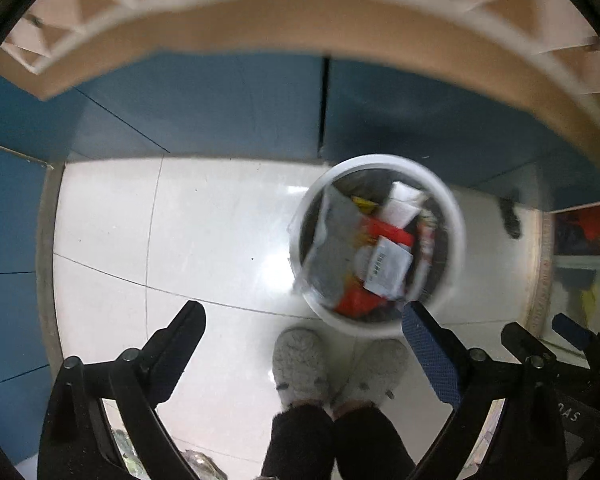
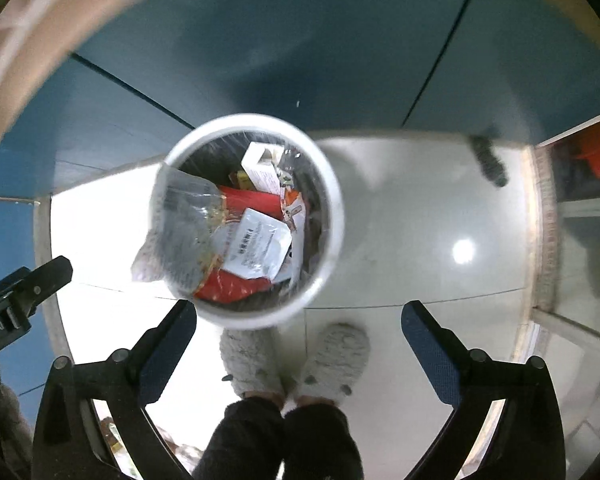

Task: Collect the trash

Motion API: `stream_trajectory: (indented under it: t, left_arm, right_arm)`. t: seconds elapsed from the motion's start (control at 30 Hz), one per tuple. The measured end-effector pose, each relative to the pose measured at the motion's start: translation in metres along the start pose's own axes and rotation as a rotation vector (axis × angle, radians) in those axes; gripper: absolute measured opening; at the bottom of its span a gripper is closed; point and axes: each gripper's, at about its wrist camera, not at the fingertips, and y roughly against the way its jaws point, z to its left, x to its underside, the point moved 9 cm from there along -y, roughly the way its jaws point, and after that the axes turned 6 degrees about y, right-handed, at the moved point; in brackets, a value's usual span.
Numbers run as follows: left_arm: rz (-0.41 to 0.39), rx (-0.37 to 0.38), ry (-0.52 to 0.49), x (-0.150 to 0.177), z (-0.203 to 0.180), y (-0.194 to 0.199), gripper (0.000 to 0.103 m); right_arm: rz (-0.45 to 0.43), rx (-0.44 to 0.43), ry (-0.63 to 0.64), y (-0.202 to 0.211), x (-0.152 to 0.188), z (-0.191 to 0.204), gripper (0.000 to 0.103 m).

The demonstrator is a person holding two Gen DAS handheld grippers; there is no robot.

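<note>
A white round trash bin (image 1: 458, 216) stands on the pale tiled floor, seen from above. It holds wrappers: a clear plastic bag (image 1: 332, 248), red packets and a white labelled pouch (image 1: 388, 268). It also shows in the right wrist view (image 2: 336, 200) with the same clear bag (image 2: 180, 232) hanging over its rim. My left gripper (image 1: 304, 316) is open and empty, above the floor left of the bin. My right gripper (image 2: 300, 316) is open and empty, just below the bin in view. The right gripper also shows in the left wrist view (image 1: 540, 328).
Blue cabinet fronts (image 1: 220, 108) line the far side under a beige tabletop edge (image 1: 300, 28). The person's grey fuzzy slippers (image 2: 332, 360) stand beside the bin. An open shelf with coloured items (image 2: 584, 168) is at the right. A dark object (image 2: 490, 158) lies on the floor.
</note>
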Motion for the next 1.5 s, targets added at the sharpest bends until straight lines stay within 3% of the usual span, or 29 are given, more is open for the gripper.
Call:
stream_trajectory:
  t: [0.1, 0.5, 0.8, 0.97, 1.23, 1.5]
  left_arm:
    - [-0.03, 0.003, -0.021, 0.01, -0.006, 0.063, 0.1]
    - [-0.196, 0.076, -0.042, 0.021, -0.009, 0.308, 0.1]
    - [-0.27, 0.193, -0.07, 0.026, -0.008, 0.429, 0.1]
    - [-0.277, 0.27, -0.082, 0.027, -0.013, 0.471, 0.1]
    - [-0.269, 0.399, -0.054, 0.038, -0.014, 0.513, 0.101]
    - [-0.259, 0.421, -0.053, 0.052, -0.014, 0.52, 0.103]
  right_arm:
    - [-0.029, 0.016, 0.013, 0.055, 0.009, -0.002, 0.103]
    - [-0.218, 0.057, 0.071, 0.357, 0.032, 0.029, 0.103]
    - [-0.329, 0.023, 0.075, 0.523, 0.047, 0.059, 0.103]
    - [-0.348, -0.04, 0.075, 0.573, 0.056, 0.069, 0.103]
    - [-0.345, -0.156, 0.1, 0.616, 0.07, 0.09, 0.103]
    - [-0.348, -0.201, 0.127, 0.627, 0.077, 0.098, 0.103]
